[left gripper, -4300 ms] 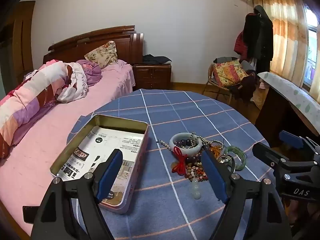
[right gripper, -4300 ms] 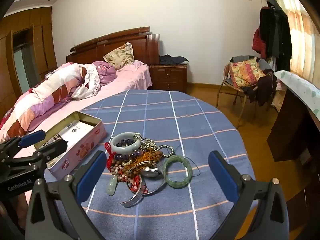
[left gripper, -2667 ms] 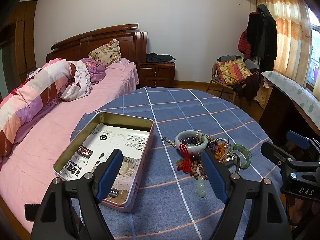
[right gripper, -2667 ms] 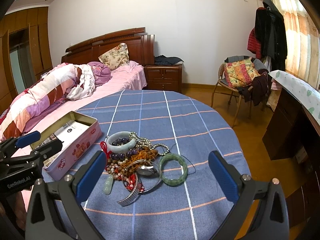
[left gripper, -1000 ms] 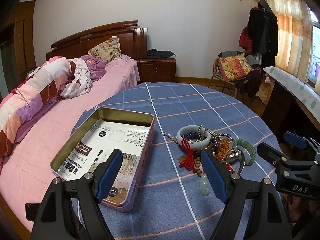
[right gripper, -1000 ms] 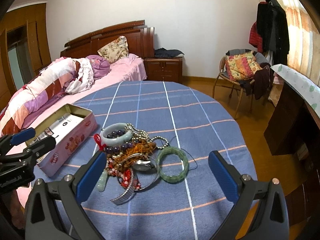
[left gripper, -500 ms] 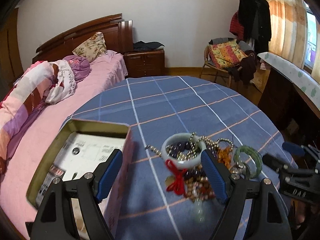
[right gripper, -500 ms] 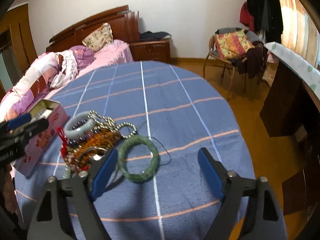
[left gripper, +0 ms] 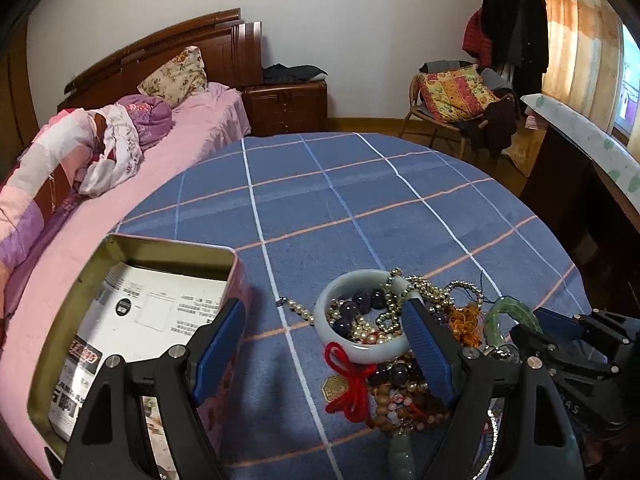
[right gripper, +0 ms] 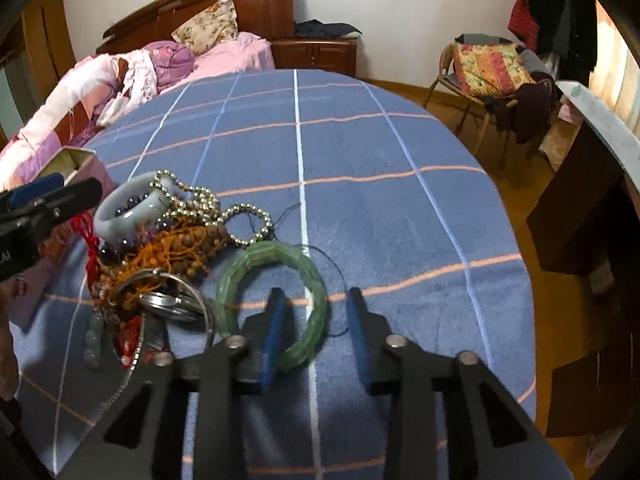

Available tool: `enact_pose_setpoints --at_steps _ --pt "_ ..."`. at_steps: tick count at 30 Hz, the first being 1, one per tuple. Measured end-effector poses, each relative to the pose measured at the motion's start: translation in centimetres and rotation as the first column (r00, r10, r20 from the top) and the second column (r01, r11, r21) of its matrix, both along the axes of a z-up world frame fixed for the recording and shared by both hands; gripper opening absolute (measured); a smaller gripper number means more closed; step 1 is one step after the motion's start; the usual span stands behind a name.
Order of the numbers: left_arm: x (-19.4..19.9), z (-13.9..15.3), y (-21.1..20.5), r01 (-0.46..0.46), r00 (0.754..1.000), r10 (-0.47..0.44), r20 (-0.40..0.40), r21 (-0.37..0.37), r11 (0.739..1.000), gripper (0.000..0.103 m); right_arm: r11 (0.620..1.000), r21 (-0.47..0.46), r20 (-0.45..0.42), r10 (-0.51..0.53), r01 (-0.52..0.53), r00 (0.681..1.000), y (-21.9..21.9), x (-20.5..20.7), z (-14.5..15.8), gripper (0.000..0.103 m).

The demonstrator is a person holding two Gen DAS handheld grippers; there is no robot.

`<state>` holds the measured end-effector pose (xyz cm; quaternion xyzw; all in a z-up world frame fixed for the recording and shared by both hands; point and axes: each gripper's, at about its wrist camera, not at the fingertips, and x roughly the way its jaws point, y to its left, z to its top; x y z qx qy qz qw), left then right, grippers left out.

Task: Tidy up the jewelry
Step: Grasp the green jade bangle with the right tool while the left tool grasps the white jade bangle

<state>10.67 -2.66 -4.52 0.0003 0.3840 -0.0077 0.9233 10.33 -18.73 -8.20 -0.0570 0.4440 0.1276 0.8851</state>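
Beside tin (left gripper: pixel 132 248): jewelry pile (right gripper: pixel 168 248) unsorted | right hand-held gripper (right gripper: pixel 314 330) part-closed, straddling green bangle (right gripper: pixel 272 300), not yet clamped | left hand-held gripper (left gripper: pixel 320 354) wide apart, empty

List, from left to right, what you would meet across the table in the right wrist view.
Pink tin box → white jade bangle → pearl bead strand → green jade bangle, with the right hand-held gripper straddling its near right rim → bare blue checked tablecloth.

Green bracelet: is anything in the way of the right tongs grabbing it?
Nothing visible. The right tongs are open and straddle the near-right rim of the green bracelet, one finger inside the ring, one outside.
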Motion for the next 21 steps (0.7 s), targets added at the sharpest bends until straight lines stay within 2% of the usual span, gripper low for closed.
enact_pose_setpoints --at_steps 3,8,18,21 --pt "0.1 0.0 -0.8 0.030 1.000 -0.030 0.000 -0.010 0.999 0.081 1.000 0.024 0.008 0.003 -0.003 1.000 -0.6 0.0 0.2 0.017" --pt "1.2 -0.4 -1.6 0.061 0.998 -0.062 -0.024 -0.021 0.998 0.081 0.999 0.037 0.035 0.012 -0.013 0.999 -0.6 0.1 0.2 0.017" --pt "2.9 -2.0 -1.9 0.103 0.989 -0.106 -0.099 -0.037 0.994 0.081 0.997 0.079 0.032 0.014 -0.017 0.999 -0.9 0.5 0.2 0.017" --pt "3.3 -2.5 -1.6 0.093 0.988 -0.099 -0.118 -0.058 0.994 0.081 0.997 0.075 0.034 0.016 -0.018 0.999 -0.9 0.6 0.1 0.017"
